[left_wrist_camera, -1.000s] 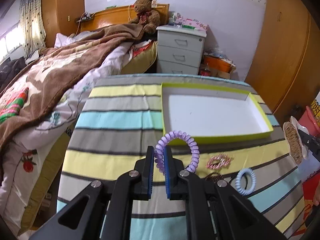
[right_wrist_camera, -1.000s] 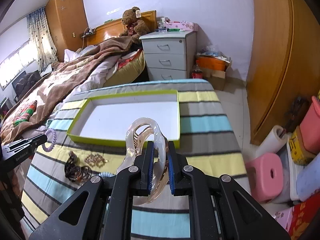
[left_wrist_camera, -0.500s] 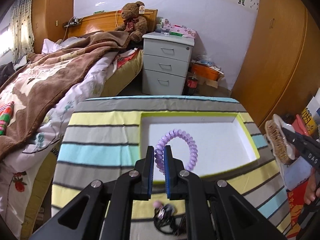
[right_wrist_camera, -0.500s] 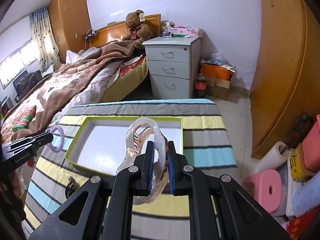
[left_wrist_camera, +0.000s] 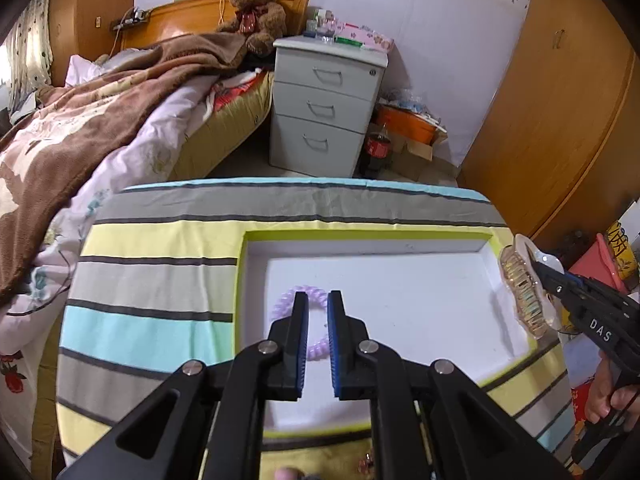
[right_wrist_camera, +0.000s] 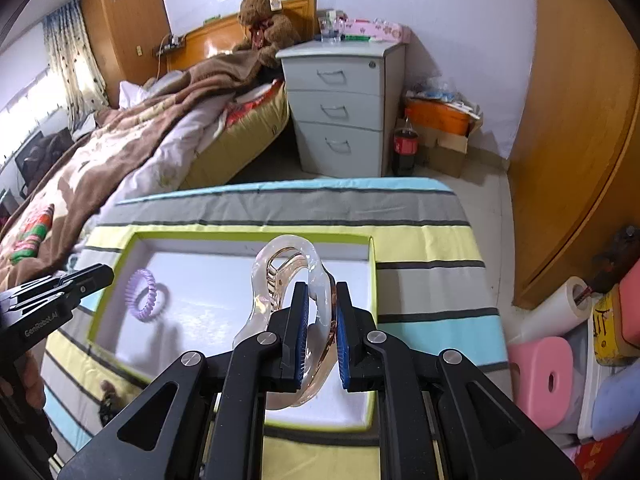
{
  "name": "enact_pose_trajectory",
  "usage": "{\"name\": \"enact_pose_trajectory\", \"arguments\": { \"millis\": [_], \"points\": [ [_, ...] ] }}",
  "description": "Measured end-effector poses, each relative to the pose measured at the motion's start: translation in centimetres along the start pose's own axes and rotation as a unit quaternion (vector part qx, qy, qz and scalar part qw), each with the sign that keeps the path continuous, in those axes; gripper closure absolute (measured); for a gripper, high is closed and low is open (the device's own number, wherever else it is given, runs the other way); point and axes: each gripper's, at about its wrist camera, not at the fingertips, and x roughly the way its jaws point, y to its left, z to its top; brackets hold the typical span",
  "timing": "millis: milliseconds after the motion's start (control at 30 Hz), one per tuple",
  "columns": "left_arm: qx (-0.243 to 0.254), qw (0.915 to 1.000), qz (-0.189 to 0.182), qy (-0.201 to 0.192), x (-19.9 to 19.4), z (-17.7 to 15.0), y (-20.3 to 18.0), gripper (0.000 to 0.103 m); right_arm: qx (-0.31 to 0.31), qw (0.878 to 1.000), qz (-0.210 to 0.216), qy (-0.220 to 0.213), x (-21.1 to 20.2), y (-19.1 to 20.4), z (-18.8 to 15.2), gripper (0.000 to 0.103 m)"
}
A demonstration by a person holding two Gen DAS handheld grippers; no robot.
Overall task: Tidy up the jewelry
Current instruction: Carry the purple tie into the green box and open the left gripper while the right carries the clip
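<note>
So the left gripper [left_wrist_camera: 317, 304] has its jaws spread apart with nothing in them, and the purple spiral hair tie [right_wrist_camera: 146, 295] is lying on the white floor of the green-rimmed tray [right_wrist_camera: 256, 235], over toward its left side. The right gripper [right_wrist_camera: 320, 297] is clamped tight on a clear hair claw clip [right_wrist_camera: 286, 270], holding it up over the right part of the tray, which sits on the striped cloth [left_wrist_camera: 160, 272].

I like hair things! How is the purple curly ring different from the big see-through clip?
The purple spiral hair tie lies loose in the tray; the clear hair claw is held above it by the right gripper. The tie is a small opaque coil; the claw is bigger and glassy. Both are hair accessories.
</note>
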Motion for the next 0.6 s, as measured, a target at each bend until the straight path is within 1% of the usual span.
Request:
{"name": "enact_pose_trajectory", "arguments": {
  "millis": [333, 600],
  "points": [
    [-0.001, 0.9995, 0.007, 0.031, 3.4, -0.3, 0.0, 0.093, 0.005, 1.000, -0.007, 0.021, 3.4, -0.6, 0.3, 0.090],
    [0.002, 0.9988, 0.021, 0.045, 4.3, -0.9, 0.1, 0.093, -0.003, 0.999, -0.022, 0.024, 4.7, -0.6, 1.1, 0.090]
  ]
}}
